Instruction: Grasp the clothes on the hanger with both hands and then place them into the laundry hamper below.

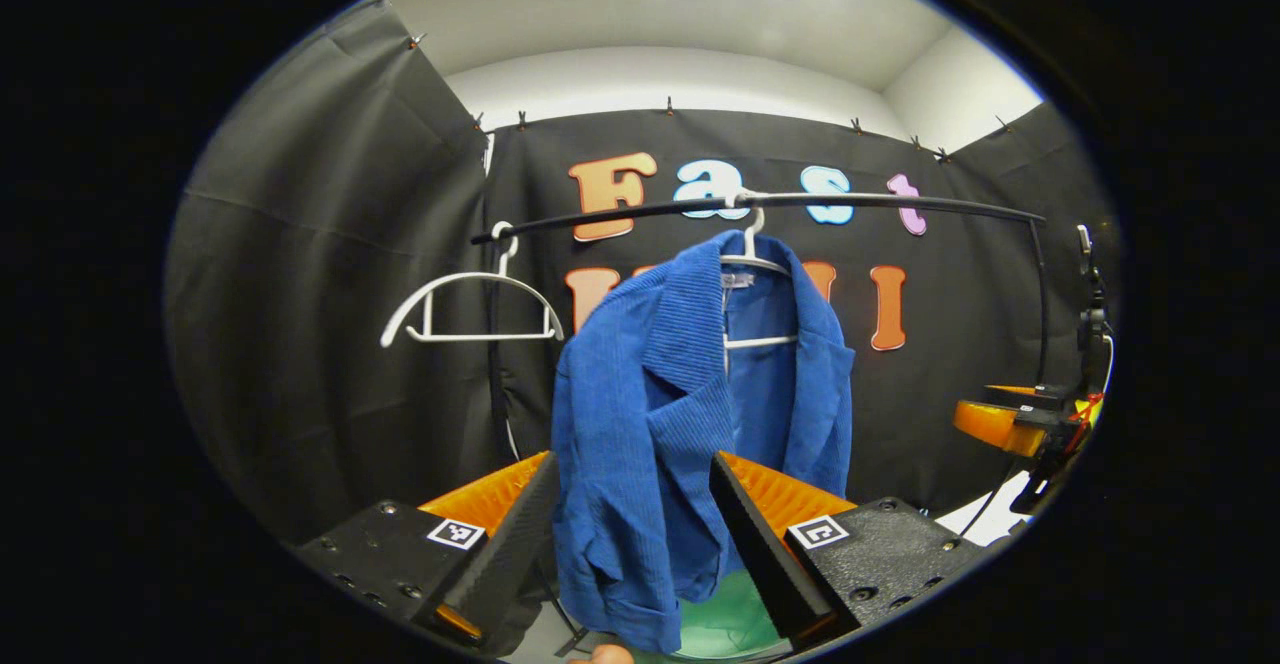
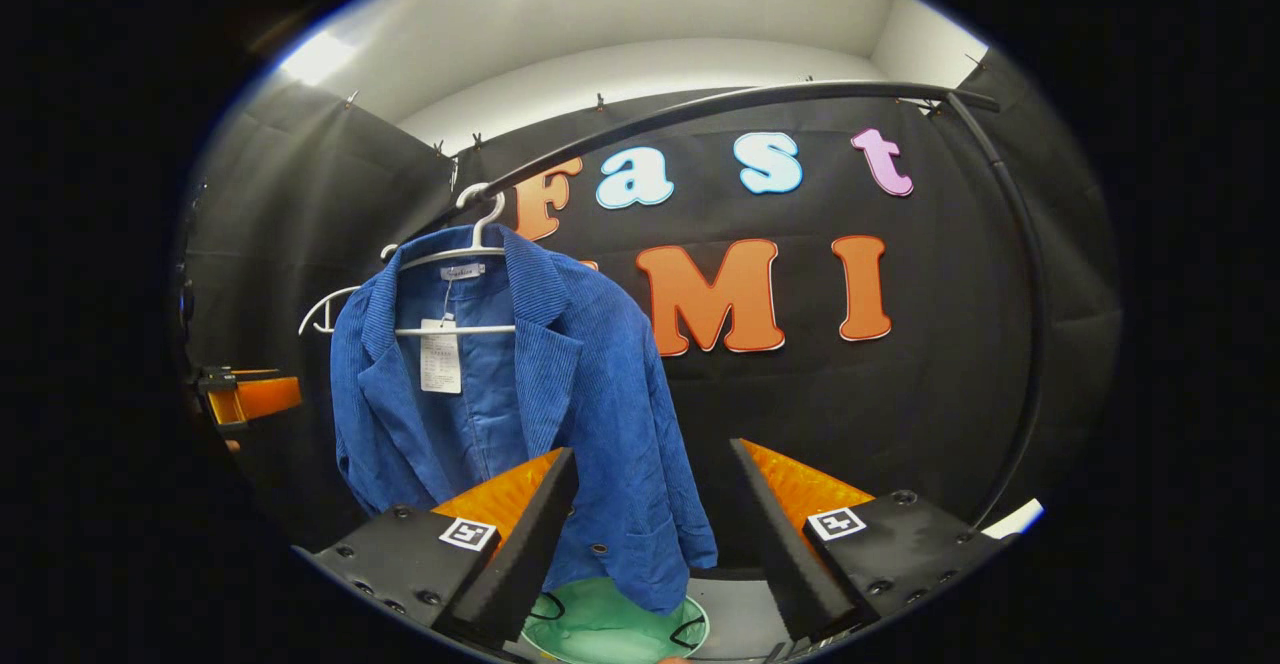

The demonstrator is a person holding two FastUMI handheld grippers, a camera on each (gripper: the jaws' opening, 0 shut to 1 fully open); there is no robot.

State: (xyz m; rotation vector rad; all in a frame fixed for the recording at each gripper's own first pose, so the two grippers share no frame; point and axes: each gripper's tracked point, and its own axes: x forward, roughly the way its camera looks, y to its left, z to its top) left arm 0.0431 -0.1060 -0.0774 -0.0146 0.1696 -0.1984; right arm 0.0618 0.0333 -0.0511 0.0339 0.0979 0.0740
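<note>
Blue corduroy, the jacket (image 1: 690, 414) hung soft and limp on its white hanger (image 1: 752, 262) at frame centre above the green hamper (image 2: 610, 624), so my left claw (image 1: 632, 534) and right claw (image 2: 655, 529), both spread wide and empty, aimed for its shoulders.

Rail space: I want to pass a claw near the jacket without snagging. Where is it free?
The rail is bare right of the blue jacket to the upright. On the jacket's other side, the empty hanger crowds it. Below the hem sits the green hamper.
</note>
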